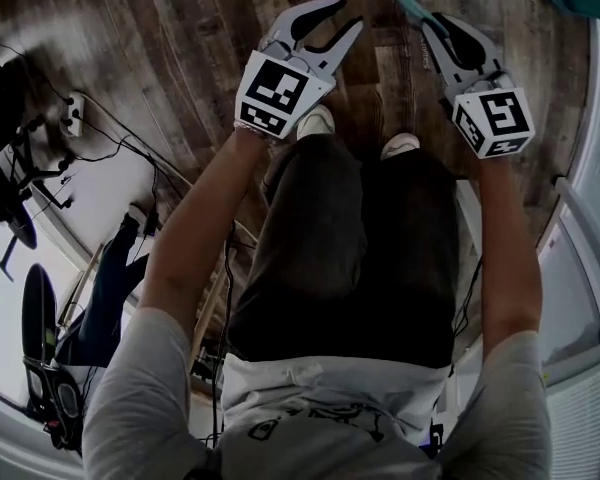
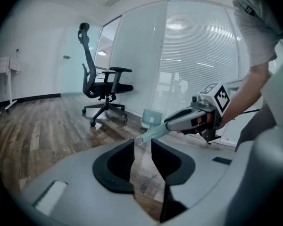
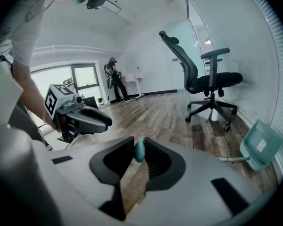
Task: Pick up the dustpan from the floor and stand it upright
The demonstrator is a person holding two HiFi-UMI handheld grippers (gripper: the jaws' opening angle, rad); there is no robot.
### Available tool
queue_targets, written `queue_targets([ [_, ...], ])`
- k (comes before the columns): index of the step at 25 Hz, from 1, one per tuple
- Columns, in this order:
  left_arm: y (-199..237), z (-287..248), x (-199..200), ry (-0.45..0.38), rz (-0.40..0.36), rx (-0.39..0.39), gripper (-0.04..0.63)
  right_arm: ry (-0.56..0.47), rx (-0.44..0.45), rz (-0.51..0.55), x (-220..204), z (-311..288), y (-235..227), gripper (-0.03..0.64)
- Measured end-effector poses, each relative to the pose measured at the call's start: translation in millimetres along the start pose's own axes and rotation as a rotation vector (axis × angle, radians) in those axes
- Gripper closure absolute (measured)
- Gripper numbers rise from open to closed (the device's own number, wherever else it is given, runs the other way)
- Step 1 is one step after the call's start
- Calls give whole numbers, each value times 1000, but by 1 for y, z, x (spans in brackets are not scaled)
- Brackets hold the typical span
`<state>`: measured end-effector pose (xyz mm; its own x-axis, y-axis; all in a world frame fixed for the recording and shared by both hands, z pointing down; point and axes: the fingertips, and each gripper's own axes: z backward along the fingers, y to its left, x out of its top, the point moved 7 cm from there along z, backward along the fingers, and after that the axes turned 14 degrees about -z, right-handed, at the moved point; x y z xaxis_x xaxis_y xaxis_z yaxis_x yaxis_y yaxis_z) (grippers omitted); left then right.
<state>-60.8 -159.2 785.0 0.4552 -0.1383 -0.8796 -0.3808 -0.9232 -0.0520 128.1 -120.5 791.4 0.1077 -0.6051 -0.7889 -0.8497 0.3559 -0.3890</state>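
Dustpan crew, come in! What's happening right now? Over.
Left hand-held gripper open, empty. Right hand-held gripper shut on the handle tip of the teal long-handled plastic dustpan, pan end low by the blinds. Black office chair stands apart.

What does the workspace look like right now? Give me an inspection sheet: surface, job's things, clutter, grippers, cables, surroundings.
Surface: dark wood-plank floor.
Job's things: teal dustpan sits low by the blinds, apparently on the floor; its long handle slopes up toward the person.
Clutter: nothing seen.
Grippers: right gripper is shut on the handle's teal tip; left gripper is open with nothing between its jaws.
Cables: power strip and loose cables lie on the floor at the person's left.
Surroundings: office chair stands beside the wall of blinds.
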Motion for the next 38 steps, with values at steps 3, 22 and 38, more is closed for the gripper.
queue_targets([
  [3, -1, 19, 26, 10, -8, -1, 502, 8, 19, -15, 21, 15, 17, 555],
  [22, -13, 70, 144, 26, -25, -34, 500, -35, 99, -152, 124, 88, 68, 551],
  [38, -41, 111, 218, 74, -72, -49, 486, -66, 161, -266, 164, 164, 115, 549],
])
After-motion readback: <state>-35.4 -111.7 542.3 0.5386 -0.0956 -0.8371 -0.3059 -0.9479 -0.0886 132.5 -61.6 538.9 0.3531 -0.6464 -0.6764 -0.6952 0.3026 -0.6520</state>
